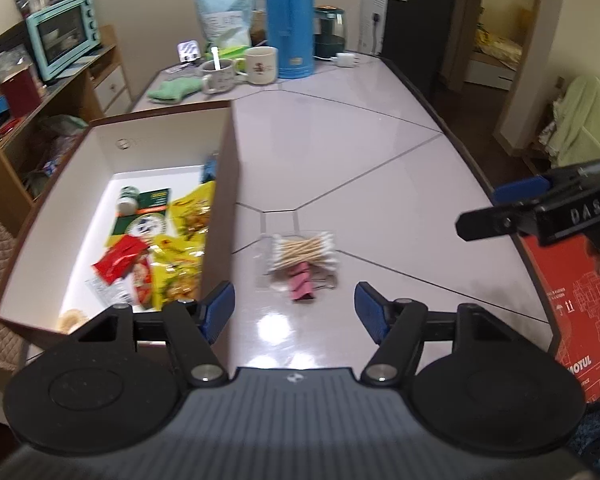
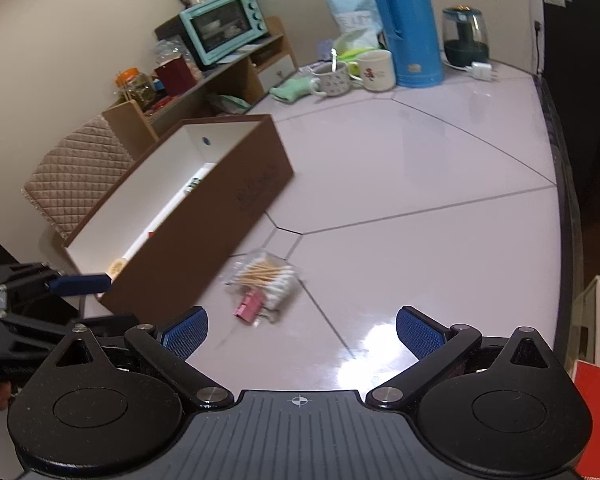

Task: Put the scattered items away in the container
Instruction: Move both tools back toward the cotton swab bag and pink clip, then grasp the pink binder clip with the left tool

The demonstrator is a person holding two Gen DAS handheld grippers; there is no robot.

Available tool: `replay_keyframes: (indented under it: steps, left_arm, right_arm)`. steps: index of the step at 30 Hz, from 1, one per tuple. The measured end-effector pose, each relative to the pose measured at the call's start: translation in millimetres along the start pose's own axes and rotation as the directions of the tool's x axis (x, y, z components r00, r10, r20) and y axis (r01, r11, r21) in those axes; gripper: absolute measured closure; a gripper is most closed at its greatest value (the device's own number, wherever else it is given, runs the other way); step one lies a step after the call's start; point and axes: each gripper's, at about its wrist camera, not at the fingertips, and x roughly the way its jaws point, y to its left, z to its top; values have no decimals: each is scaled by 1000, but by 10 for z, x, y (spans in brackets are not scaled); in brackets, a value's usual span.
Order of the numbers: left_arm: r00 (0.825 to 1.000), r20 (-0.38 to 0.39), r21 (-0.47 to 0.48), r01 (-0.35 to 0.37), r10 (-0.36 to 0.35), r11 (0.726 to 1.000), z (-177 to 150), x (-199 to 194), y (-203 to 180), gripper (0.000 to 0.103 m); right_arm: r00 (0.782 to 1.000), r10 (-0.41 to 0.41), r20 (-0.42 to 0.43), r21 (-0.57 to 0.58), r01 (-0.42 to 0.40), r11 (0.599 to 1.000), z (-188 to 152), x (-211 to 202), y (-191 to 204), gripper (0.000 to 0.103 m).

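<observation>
cotton swabs (image 1: 304,249) in clear pack w/ pink clip (image 1: 300,282), lying on table (image 1: 380,152) just beside box (image 1: 220,216). left gripper (image 1: 294,310) & right gripper (image 2: 302,334) both spread, empty. risk: slippery pack could slide, clip dropping off.

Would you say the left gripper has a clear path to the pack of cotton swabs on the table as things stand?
Probably yes. The left gripper is open and empty, and the pack of cotton swabs lies just ahead of it on bare table. The box stands off to one side, and only a pink clip rests against the pack.
</observation>
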Motion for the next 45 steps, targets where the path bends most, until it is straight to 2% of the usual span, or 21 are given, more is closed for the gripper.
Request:
replay_keyframes:
  steps: [5, 8, 10, 15, 22, 27, 32, 37, 45]
  left_arm:
    - [1000, -24, 30, 10, -10, 1000, -27, 376, -224, 70]
    - [999, -47, 42, -6, 8, 999, -65, 659, -285, 81]
    - [998, -60, 49, -24, 27, 999, -82, 849, -301, 85]
    - [994, -95, 68, -49, 56, 996, -90, 1220, -286, 86]
    - [992, -104, 92, -64, 73, 994, -64, 1477, -260, 86]
    - [993, -93, 105, -61, 71, 993, -66, 1566, -251, 93]
    - [995, -57, 150, -67, 76, 986, -88, 1488, -270, 103]
    - [996, -63, 160, -50, 61, 986, -122, 1310, -227, 103]
    - [998, -64, 69, -25, 30, 997, -168, 801, -61, 103]
  right_arm:
    - [1000, 1, -20, 18, 0, 1000, 28, 33, -202, 0]
    - [999, -3, -34, 33, 4, 999, 54, 75, -313, 0]
    - [999, -7, -44, 43, 9, 999, 74, 107, -379, 0]
    - [998, -18, -67, 60, 22, 998, 134, 198, -529, 0]
    - [995, -14, -103, 63, 20, 998, 199, 374, -592, 0]
    - [992, -7, -123, 61, 15, 998, 189, 447, -583, 0]
    - [992, -5, -125, 57, 12, 998, 185, 459, -554, 0]
    - [992, 5, -122, 43, 0, 999, 173, 469, -467, 0]
    - [992, 44, -116, -36, -48, 998, 210, 596, -221, 0]
